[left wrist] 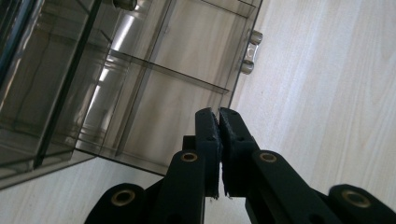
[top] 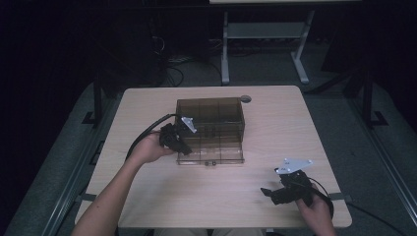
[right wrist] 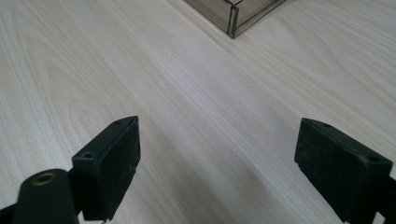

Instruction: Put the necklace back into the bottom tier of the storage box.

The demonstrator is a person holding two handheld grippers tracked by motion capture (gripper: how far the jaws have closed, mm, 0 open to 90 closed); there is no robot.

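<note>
Low in the right of the high view, the right gripper (top: 275, 191) rests on bare pale wood-grain table (top: 147, 206), jaws spread wide with nothing between. In the centre, the left gripper (top: 184, 146) has its jaws pressed together, empty, at the left front edge of the smoky transparent plastic drawer box (top: 211, 129); its thin-walled drawer (left wrist: 154, 93), divided into compartments, has a metal knob (left wrist: 250, 51) at upper right. Open tabletop surrounds the box.

Left gripper (top: 183, 146): fingers (left wrist: 208, 140) pressed together, nothing between them, left hand (top: 147, 149) extended forward. Right gripper (top: 266, 192): fingers (right wrist: 114, 161) spread wide, held low near the person.
</note>
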